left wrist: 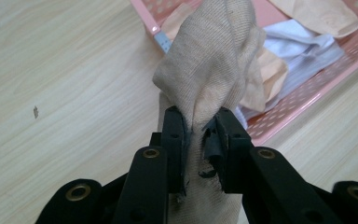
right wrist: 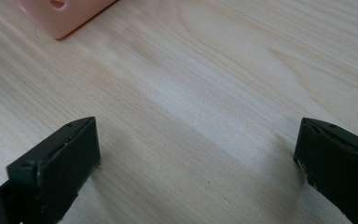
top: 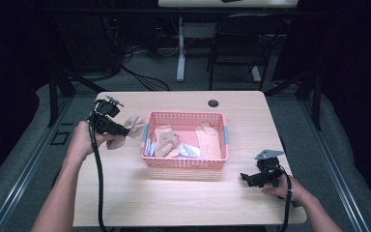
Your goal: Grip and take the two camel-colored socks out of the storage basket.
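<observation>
a: we've got the left gripper (top: 125,130) clamped on a beige sock (top: 131,128); in the left gripper view the two black jaws pinch the fabric of that sock (left wrist: 209,70) between them, and it bunches up above the pads

b: and where do we see the sock against the basket?

a: from the high view we hold it just outside the left end of the pink basket (top: 186,163), above the wooden table (top: 174,198), clear of the rim as far as we can tell. in the left gripper view the basket (left wrist: 307,100) lies behind the sock

b: what's in the basket?

a: we count several pieces: peach socks (top: 166,140), a longer peach one (top: 210,140) at the right, and white fabric (top: 189,151) low in the middle

b: and our right gripper?

a: the right gripper (top: 251,179) sits low by the table's right front part, well apart from the sock. in the right gripper view its jaws stand wide apart with bare wood (right wrist: 191,107) between them, and a corner of the basket (right wrist: 60,18) shows at the top left
</observation>
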The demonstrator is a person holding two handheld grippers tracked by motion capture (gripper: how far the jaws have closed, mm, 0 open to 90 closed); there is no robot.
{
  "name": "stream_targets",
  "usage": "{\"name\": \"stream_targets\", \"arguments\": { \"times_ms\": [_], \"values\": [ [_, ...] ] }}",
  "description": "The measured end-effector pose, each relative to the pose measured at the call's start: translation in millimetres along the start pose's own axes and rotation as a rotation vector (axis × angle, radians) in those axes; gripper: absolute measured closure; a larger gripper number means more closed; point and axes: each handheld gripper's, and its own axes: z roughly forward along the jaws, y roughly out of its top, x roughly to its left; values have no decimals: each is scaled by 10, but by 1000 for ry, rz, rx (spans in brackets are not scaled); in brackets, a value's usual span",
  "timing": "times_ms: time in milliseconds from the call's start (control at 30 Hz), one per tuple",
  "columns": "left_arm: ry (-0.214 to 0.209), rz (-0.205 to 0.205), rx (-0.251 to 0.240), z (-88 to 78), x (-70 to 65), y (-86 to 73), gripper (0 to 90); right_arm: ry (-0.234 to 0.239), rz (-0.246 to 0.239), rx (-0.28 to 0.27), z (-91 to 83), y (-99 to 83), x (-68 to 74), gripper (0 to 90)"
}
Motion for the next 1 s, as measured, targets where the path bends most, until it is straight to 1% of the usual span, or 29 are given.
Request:
{"name": "stream_targets", "arguments": {
  "times_ms": [33, 200, 533, 667, 733, 967, 1000],
  "values": [
    [1, -13, -2, 5, 11, -26, 759, 0, 0, 0, 0, 0, 0, 0],
    [4, -48, 5, 21, 105, -153, 759, 0, 0, 0, 0, 0, 0, 0],
    [17, -101, 22, 33, 288, -399, 758, 0, 0, 0, 0, 0, 0, 0],
    [16, -126, 31, 68, 357, -492, 758, 0, 0, 0, 0, 0, 1, 0],
    [25, -137, 39, 91, 385, -535, 757, -1, 0, 0, 0, 0, 0, 0],
    [29, -186, 53, 186, 481, -680, 757, 0, 1, 1, 0, 0, 1, 0],
    [28, -196, 48, 201, 494, -700, 757, 0, 1, 0, 0, 0, 1, 0]
  ]
}}
